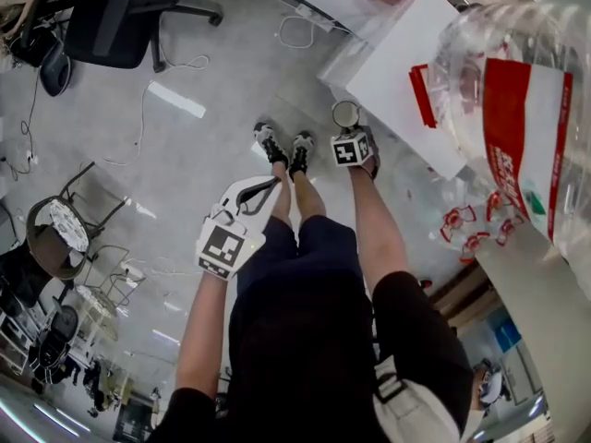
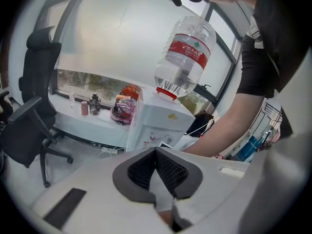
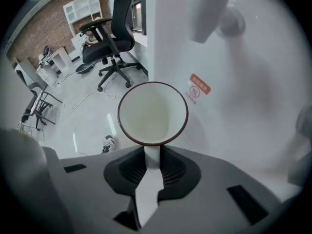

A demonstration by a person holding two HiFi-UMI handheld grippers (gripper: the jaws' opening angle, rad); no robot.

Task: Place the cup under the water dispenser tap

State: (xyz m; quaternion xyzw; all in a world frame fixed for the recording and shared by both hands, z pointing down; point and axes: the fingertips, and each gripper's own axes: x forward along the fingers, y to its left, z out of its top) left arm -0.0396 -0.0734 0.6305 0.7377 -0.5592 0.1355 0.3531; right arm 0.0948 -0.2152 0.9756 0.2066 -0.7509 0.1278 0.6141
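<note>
Glossy grey floor [image 1: 185,155] of an office, with a black swivel chair [image 1: 129,12]. The white cup [image 3: 152,113], dark-red at the rim, is clamped by its handle in the right gripper [image 3: 152,155] fingers, close to the white water dispenser [image 3: 234,111] front. Left gripper [image 2: 156,152] fingers closed, empty.

The cup [image 3: 152,113] is white inside, with a dark red rim. Its mouth faces the right gripper view. Its handle [image 3: 151,152] is clamped between the jaws of the right gripper [image 3: 152,159]. The cup is off the floor, close beside the white front panel of the water dispenser [image 3: 243,91]. The white tap [image 3: 207,13] shows above and right of the cup, apart from it.
</note>
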